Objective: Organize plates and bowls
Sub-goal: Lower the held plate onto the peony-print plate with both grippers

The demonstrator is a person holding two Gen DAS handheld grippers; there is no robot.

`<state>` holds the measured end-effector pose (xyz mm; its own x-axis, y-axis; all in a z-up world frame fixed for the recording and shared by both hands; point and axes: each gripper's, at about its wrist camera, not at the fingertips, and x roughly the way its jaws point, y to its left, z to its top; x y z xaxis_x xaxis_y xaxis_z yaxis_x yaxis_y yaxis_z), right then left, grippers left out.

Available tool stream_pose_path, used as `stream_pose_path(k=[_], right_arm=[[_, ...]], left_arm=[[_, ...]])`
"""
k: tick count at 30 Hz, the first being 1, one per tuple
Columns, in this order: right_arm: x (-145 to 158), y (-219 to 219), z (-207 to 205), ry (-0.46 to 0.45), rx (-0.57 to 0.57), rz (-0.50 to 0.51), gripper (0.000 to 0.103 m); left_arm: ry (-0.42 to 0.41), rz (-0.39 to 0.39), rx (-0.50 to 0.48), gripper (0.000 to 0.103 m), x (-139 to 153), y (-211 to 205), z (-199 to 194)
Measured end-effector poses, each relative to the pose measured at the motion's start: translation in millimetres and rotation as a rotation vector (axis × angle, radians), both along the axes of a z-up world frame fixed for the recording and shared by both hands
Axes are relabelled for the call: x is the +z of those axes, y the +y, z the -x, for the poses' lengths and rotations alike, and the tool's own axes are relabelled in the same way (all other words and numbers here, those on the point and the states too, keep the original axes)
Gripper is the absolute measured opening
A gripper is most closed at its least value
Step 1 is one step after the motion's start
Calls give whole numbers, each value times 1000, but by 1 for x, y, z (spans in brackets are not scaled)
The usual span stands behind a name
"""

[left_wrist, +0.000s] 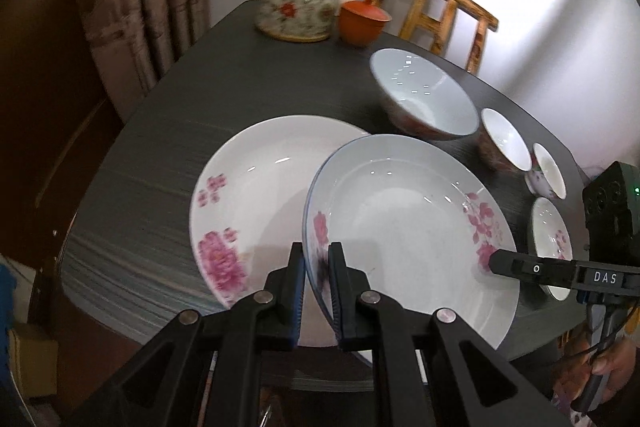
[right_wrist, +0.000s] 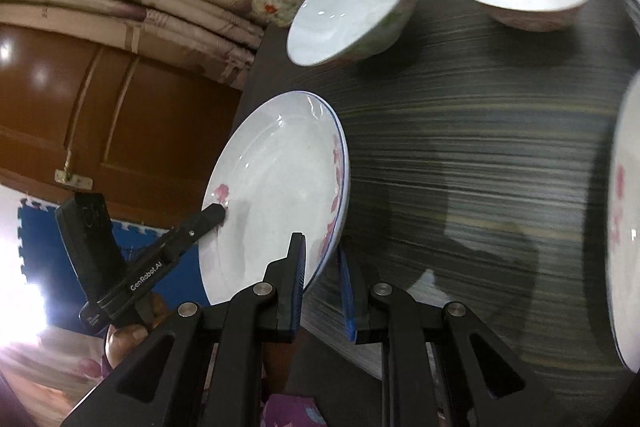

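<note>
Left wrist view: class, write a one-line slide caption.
Both tongs, left and right, grip a flowered plate above another plate on the dark table.

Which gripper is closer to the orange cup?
Left, I think. Both grippers clamp the blue-rimmed plate; the left grips its edge facing the orange cup.

Two markings can be read, both printed in white on black gripper fingers. In the left wrist view, the right gripper (left_wrist: 496, 263) reaching in from the right bears the letters "DAS" along its finger, near the plate (left_wrist: 408, 227). In the right wrist view, the left gripper (right_wrist: 218, 215) coming in from the near left carries "GenRobot.AI" along its finger.
</note>
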<state>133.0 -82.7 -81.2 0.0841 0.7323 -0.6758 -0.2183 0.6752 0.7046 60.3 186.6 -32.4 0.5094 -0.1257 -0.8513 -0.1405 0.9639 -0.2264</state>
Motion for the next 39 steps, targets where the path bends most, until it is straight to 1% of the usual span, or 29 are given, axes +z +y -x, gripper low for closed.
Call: stream_pose_path(k=[5, 10, 18, 22, 25, 27, 28, 31, 35, 39], right_arm=[[-6, 20, -7, 7, 28, 28, 17], [-5, 35, -13, -10, 47, 48, 17], [-4, 54, -19, -30, 76, 92, 17], [-5, 59, -21, -28, 75, 100, 17], [-4, 63, -20, -31, 74, 106, 17], [-2, 64, -21, -38, 75, 109, 17], [0, 64, -22, -44, 74, 112, 17], [1, 63, -24, -55, 65, 115, 16], [3, 62, -24, -69, 62, 117, 16], [1, 59, -25, -63, 58, 107, 16]], left_arm=[[13, 14, 40, 12, -11, 15, 1], [28, 30, 66, 13, -20, 27, 1], [46, 8, 86, 13, -27, 33, -2], [58, -30, 85, 14, -31, 31, -5], [43, -96, 88, 14, -28, 30, -6], [35, -126, 101, 15, -25, 30, -6], [32, -127, 104, 15, -24, 32, -6], [24, -96, 122, 16, -24, 36, -5], [21, -90, 120, 19, -23, 37, -5], [19, -85, 120, 20, -21, 37, -3]])
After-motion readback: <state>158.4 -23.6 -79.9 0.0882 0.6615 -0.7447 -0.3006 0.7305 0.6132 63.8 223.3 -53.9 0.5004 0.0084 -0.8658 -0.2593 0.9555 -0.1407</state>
